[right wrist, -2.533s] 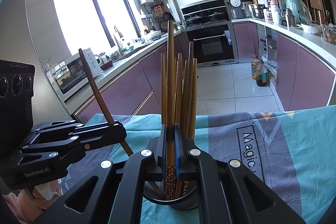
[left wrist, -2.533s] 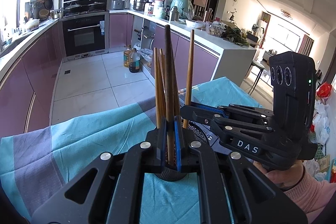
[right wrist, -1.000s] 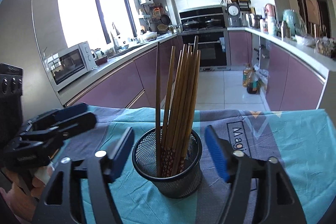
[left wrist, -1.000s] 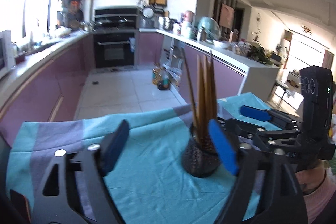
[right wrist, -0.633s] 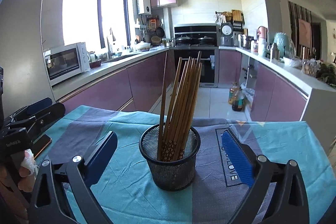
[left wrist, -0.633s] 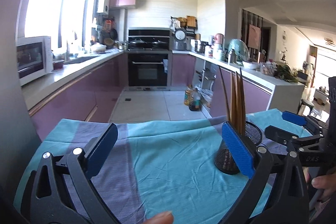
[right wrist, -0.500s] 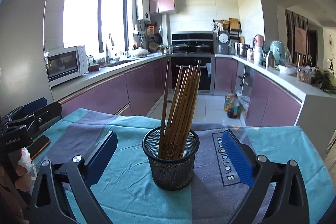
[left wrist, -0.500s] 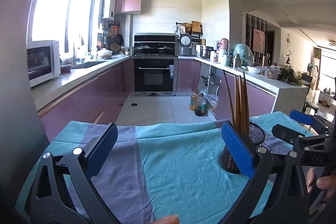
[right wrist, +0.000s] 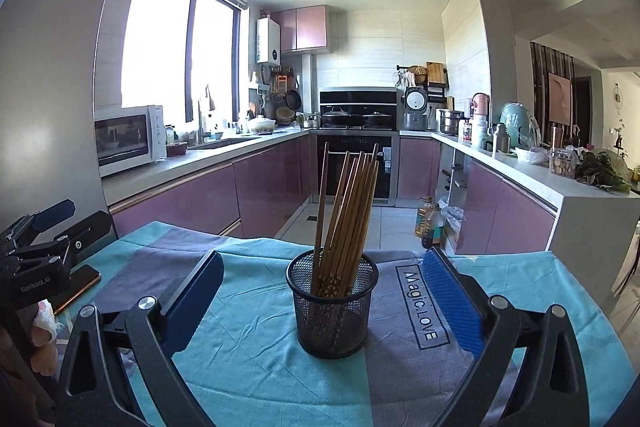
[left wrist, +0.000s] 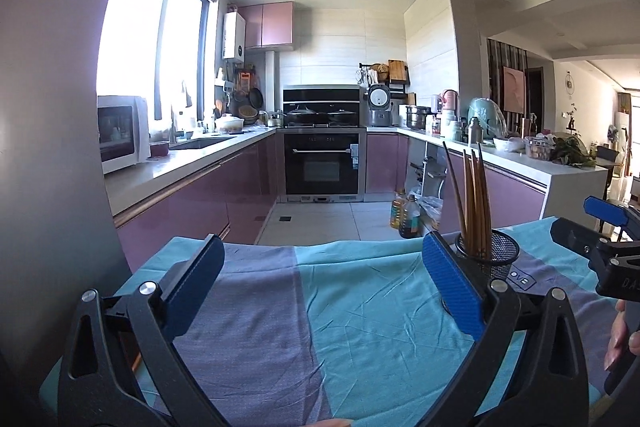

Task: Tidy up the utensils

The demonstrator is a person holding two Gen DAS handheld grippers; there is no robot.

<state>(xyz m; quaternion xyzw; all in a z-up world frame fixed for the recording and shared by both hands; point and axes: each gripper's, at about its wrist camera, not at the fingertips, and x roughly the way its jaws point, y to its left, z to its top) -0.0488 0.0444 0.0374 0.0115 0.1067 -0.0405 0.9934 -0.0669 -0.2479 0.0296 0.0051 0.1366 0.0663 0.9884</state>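
Both grippers have been drawn back from the chopsticks (right wrist: pixel 344 211), the right gripper (right wrist: pixel 326 301) and left gripper (left wrist: pixel 320 291) fingers just spread wide, holding nothing. The mesh holder (right wrist: pixel 332 307), between the right fingers, could be tipped if clipped.

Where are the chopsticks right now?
The chopsticks stand in the black mesh cup on the blue cloth, middle of the right wrist view, just ahead of the open right tongs, untouched.

Mesh holder (left wrist: pixel 487 254) base behind a blue pad — phone (right wrist: pixel 76 286) half under the left hand-held gripper (right wrist: pixel 56 223).

teal-purple tablecloth (right wrist: pixel 256 311) under mesh holder (right wrist: pixel 332 311)
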